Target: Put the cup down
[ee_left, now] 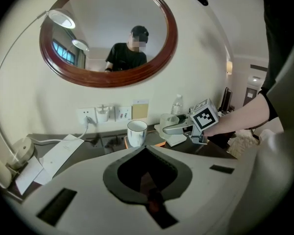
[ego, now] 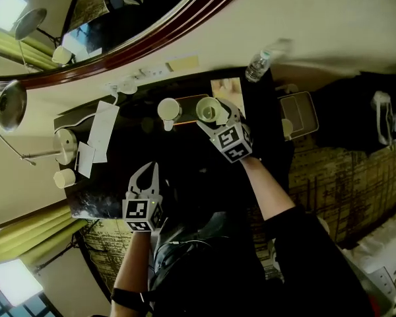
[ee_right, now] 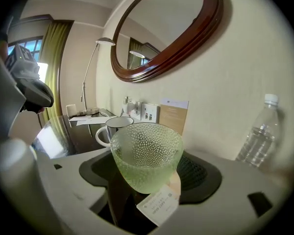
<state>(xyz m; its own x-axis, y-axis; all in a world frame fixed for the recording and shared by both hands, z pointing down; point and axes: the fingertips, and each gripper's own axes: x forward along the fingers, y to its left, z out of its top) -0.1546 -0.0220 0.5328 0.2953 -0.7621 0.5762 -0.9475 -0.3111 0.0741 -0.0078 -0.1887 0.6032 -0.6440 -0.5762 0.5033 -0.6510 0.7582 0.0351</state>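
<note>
1. My right arm reaches forward across the dark glossy desk point(ego: 185, 167) towards the wall. The right claw point(ego: 214, 113) at its end tips gently downward, its marker cube facing up.
2. My left arm stays closer to my body. The left claw point(ego: 145, 172) sits over the near edge of the desk, also tipped down and pointing at the wall.
3. The left claw's jaws are pressed together with nothing between them.
4. The right claw's jaws are spread wide and pinch the pale green pebbled glass cup point(ee_right: 146, 153) by its sides.
5. That cup is upright, low over the far right part of the desk, just right of the white ceramic mug point(ego: 169, 109). I cannot tell whether its base touches anything.
6. I can see straight through the cup's wall to its far side. A white printed card point(ee_right: 159, 202) shows just beneath it.
7. The mug stands upright near the wall sockets, handle towards my left. I cannot tell what it holds.
8. A clear plastic bottle with a white cap point(ee_right: 258, 136) stands by the wall to the right, with water in it.
9. The oval wood-framed mirror point(ee_left: 108, 80) hangs above the desk.
</note>
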